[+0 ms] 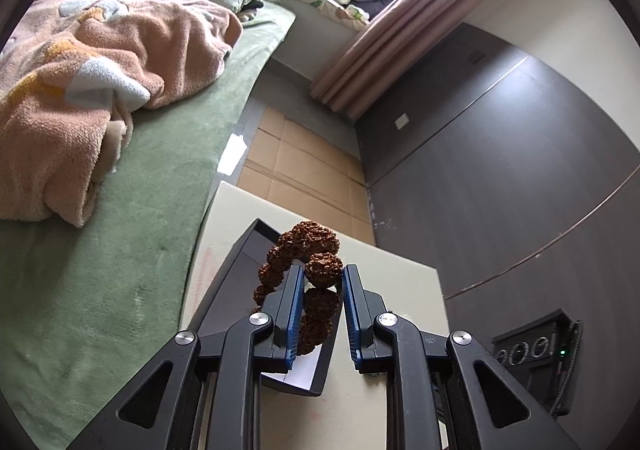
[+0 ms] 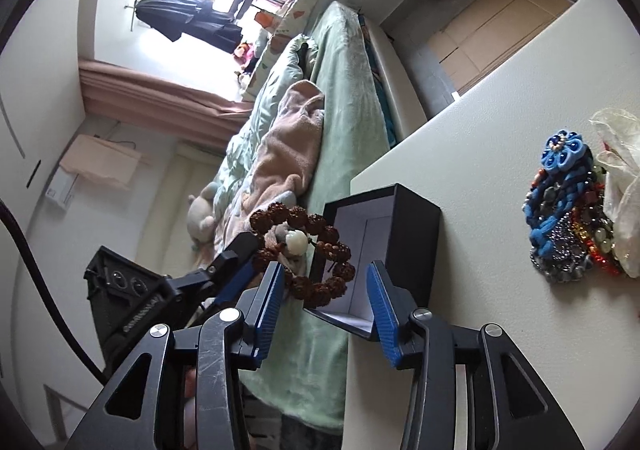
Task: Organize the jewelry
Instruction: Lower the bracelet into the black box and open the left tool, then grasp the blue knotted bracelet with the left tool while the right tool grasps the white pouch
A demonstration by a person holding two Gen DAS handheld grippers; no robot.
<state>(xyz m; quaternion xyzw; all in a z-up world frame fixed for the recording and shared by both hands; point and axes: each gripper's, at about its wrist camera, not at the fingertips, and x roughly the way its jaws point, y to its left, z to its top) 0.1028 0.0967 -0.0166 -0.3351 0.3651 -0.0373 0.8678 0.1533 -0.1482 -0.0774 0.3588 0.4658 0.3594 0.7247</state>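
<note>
Barely started: one bracelet in hand, nothing boxed yet

Status from the two wrist views:

- Left gripper [image 1: 323, 276] is clamped on the brown bead bracelet [image 1: 306, 250], one bead pinched between the blue pads. The rest of the loop hangs free in the air, in front of the open black box [image 2: 394, 246].
- Right gripper [image 2: 328, 292] is released, jaws apart, nothing between the pads. The bracelet hangs just ahead of its left finger, apparently not touching it.
- Box sits on the white table [image 2: 480, 154] at the corner nearest the bed [image 1: 132, 250]. Its pale lining shows bare where visible; part of the inside is hidden, so I can't rule out something in there.
- Heap of other jewelry [image 2: 568, 218] lies well apart from the box, next to a crumpled clear bag [image 2: 620, 178]. Untouched by either tool.

My read: done is one pickup. Left is seating the bracelet in the box, then the whole heap.

Bracelet itself: closed ring of rough, knobbly brown seed-like beads, plus one smooth cream bead [image 2: 295, 241] with a small tassel or knot beside it. Beads look hard; the string looks slack, so the loop should flop when lowered.
</note>
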